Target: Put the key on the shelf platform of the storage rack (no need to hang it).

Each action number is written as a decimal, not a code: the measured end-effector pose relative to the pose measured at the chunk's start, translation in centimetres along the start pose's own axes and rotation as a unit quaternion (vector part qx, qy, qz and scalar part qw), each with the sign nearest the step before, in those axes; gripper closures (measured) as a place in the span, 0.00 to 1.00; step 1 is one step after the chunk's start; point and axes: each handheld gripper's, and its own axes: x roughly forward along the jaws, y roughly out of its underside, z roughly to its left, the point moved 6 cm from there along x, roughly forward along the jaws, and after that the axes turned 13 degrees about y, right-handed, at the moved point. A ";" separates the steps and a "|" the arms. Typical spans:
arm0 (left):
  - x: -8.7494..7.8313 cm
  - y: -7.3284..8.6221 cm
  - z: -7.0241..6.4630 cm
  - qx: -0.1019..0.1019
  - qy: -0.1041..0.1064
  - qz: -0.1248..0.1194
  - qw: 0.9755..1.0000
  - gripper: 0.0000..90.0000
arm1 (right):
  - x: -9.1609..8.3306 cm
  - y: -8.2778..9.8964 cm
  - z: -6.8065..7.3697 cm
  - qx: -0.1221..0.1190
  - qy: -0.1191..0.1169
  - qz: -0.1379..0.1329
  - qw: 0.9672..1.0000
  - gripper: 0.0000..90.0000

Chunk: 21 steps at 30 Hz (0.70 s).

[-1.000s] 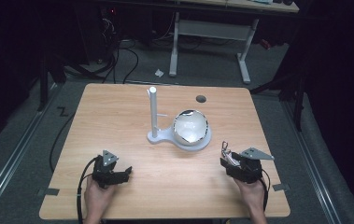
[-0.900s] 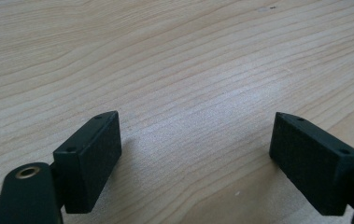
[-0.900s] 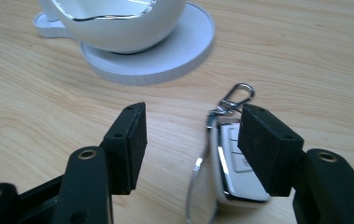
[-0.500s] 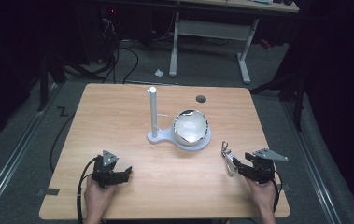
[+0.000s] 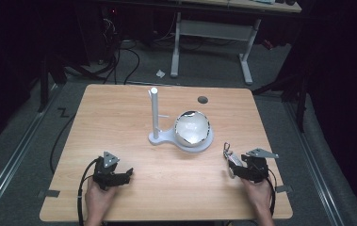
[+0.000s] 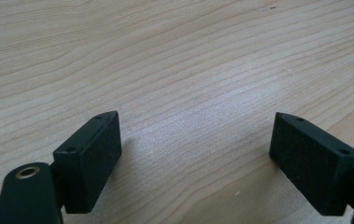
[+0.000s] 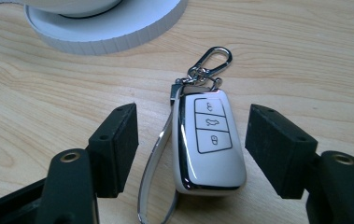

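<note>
lying between the right tool's [image 7: 191, 149] just-widened jaws, key fob [image 7: 209, 144] untouched, left tool [image 6: 195, 154] spread, seemingly resting on table [image 6: 174, 56]

Each tool is black: the left tool [image 5: 128, 173] and right tool [image 5: 233, 165] carry a grey three-cornered plate on top; black cables trail back; blocky jaws show small screw holes; brass-ringed pivots.
</note>
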 end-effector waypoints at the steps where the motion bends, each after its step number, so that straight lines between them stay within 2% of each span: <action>1: 0.0 0.0 0.0 0.000 0.000 0.000 1.000 0.19 | 0.2 -0.1 0.2 0.001 0.001 0.004 1.000 0.38; 14: 0.0 0.0 0.0 0.000 0.000 0.001 1.000 0.19 | 1.9 0.0 0.6 -0.021 0.010 0.033 0.999 0.39; 18: 0.0 0.0 0.0 0.001 0.001 0.000 1.000 0.19 | 2.4 0.2 0.9 -0.038 0.017 0.043 0.998 0.41; 21: 0.0 0.0 -0.1 0.003 0.003 0.001 1.000 0.19 | 2.5 0.3 0.9 -0.040 0.019 0.042 0.998 0.44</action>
